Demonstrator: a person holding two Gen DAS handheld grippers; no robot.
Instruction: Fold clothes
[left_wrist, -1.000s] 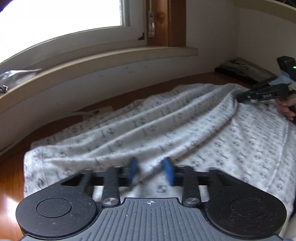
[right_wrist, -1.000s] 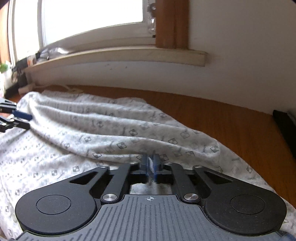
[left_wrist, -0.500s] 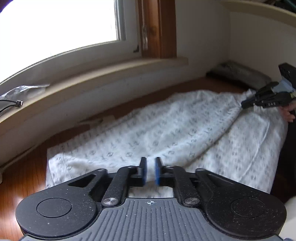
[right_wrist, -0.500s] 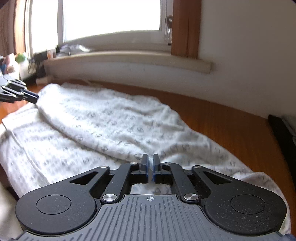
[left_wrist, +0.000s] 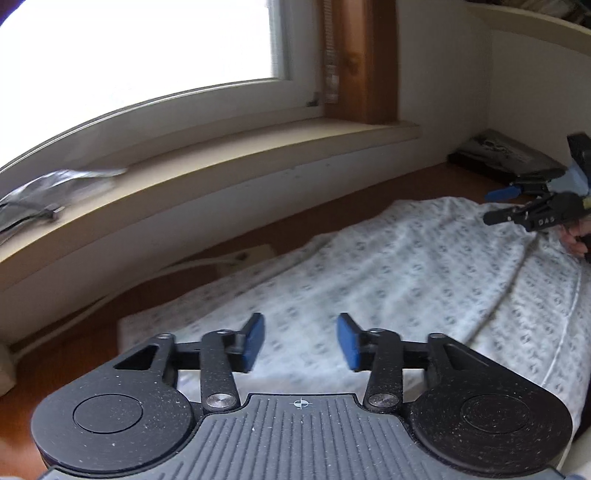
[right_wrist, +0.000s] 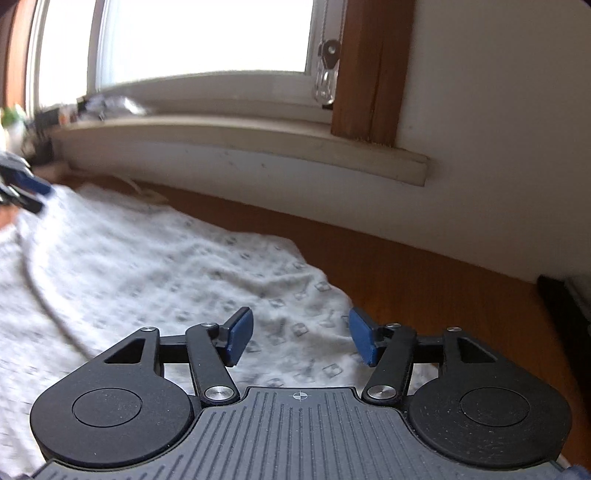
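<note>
Patterned white garment (left_wrist: 388, 280) lies spread on wooden surface (right_wrist: 424, 280), cut off at 9 o'clock, print motion-blurred. Left hand-held gripper (left_wrist: 300, 341) and right hand-held gripper (right_wrist: 301, 338): jaws opening, nothing pinched, cloth below. Windowsill clutter (right_wrist: 55, 114) unreadable.

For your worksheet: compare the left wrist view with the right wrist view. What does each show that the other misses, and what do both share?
Only the left wrist view shows the grey crinkled plastic bag on the sill and a person's fingers behind the right gripper.

Only the right wrist view shows the clear hanging window-cord pull.

Both show the white patterned garment lying on the brown wooden table, the cream windowsill, and the left gripper, its jaws opening with nothing between them.
</note>
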